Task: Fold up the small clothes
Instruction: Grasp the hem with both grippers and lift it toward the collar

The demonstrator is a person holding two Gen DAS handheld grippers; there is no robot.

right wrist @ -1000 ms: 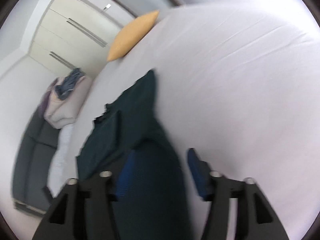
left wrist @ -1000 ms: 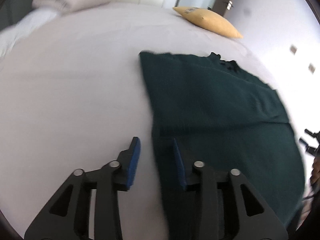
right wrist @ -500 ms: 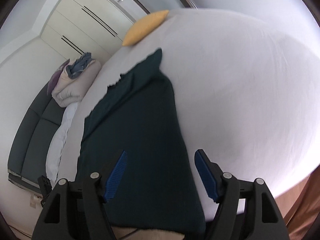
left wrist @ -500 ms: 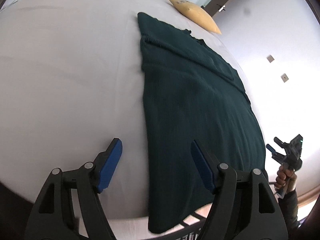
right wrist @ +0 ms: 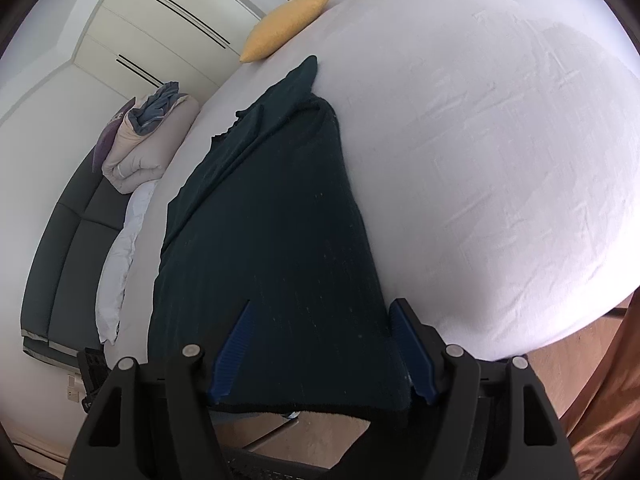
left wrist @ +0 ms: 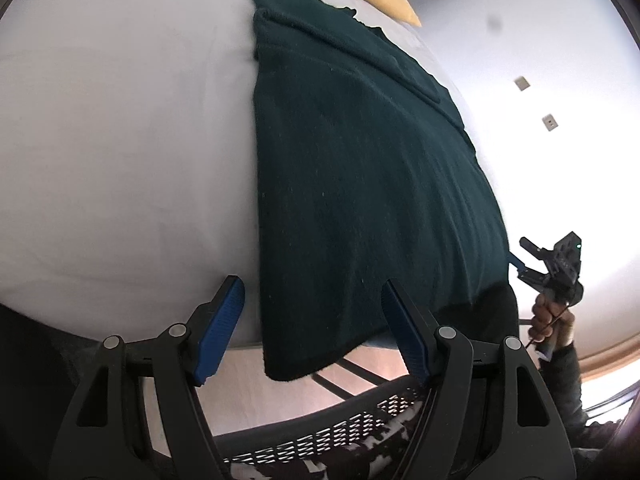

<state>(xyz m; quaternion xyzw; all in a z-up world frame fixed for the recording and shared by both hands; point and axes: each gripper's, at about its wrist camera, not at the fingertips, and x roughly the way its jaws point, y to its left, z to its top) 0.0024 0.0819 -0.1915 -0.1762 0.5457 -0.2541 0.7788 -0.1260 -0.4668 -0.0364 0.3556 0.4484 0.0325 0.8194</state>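
Observation:
A dark green knitted garment (left wrist: 360, 180) lies lengthwise on the white bed (left wrist: 120, 140), with its upper part folded across and its hem hanging over the near edge. My left gripper (left wrist: 312, 284) is open and straddles the hem's left corner, its blue pads clear of the cloth. In the right wrist view the same garment (right wrist: 272, 220) runs away from me. My right gripper (right wrist: 320, 304) is open over the hem's right corner. The right gripper (left wrist: 548, 264) also shows in the left wrist view, held in a person's hand at the garment's far side.
A yellow pillow (right wrist: 288, 24) lies at the bed's far end. A folded beige duvet (right wrist: 148, 140) with blue clothes on top sits on a dark sofa (right wrist: 68, 248) beside the bed. White wardrobe doors stand behind. A black mesh chair (left wrist: 340, 420) is below the bed's near edge.
Both grippers have drawn back to the bed's near edge and their jaws have spread wider. The garment's hem now hangs over that edge between the jaws.

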